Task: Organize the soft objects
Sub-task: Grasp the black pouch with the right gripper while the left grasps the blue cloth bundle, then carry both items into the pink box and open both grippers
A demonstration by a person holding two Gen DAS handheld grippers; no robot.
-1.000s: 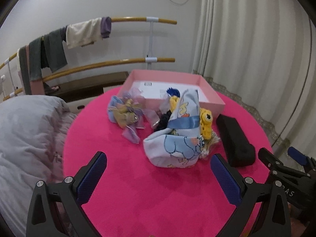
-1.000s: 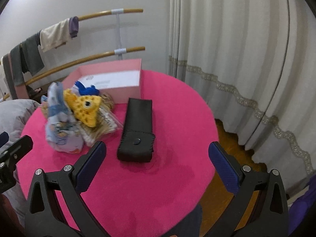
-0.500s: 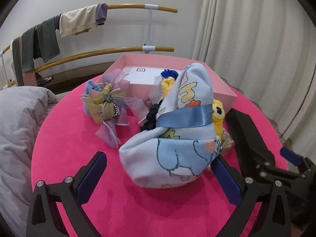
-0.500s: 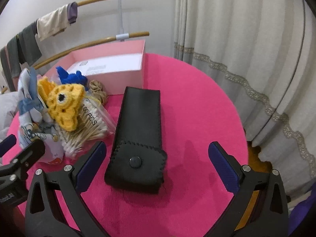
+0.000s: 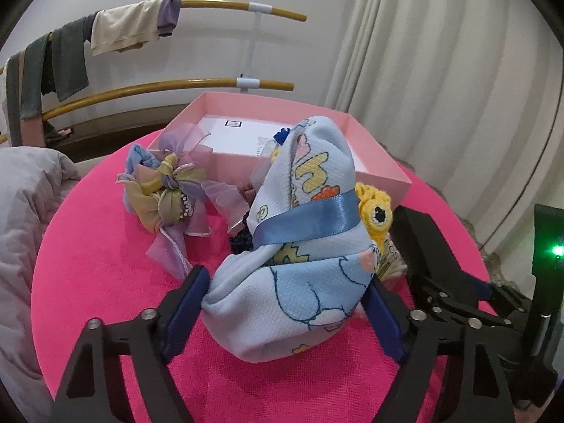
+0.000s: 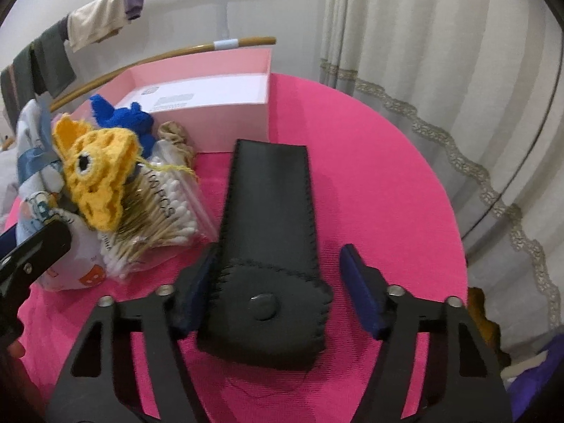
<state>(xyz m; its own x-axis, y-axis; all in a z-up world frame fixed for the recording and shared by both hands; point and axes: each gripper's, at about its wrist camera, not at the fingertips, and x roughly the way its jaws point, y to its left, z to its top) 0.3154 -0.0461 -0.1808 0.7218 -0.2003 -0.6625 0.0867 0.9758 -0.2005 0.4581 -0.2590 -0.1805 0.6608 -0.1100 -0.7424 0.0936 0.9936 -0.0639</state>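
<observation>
1. The light-blue cartoon-print cloth bundle [image 5: 299, 282], tied with a blue satin ribbon [image 5: 310, 222], stands upright on the pink round table [image 5: 105, 264] in front of the pink box [image 5: 380, 165].
2. The left gripper [image 5: 287, 303] has closed its 2 blue pads against the bundle's base, one on each side.
3. The right gripper [image 6: 278, 282] straddles the snap end of the black leather case [image 6: 271, 232]; its left pad touches the case, the right pad stands apart.
4. A yellow crochet toy [image 6: 95, 179] lies on a bag of cotton swabs [image 6: 165, 211].
5. The box holds a white card [image 5: 243, 137].
</observation>
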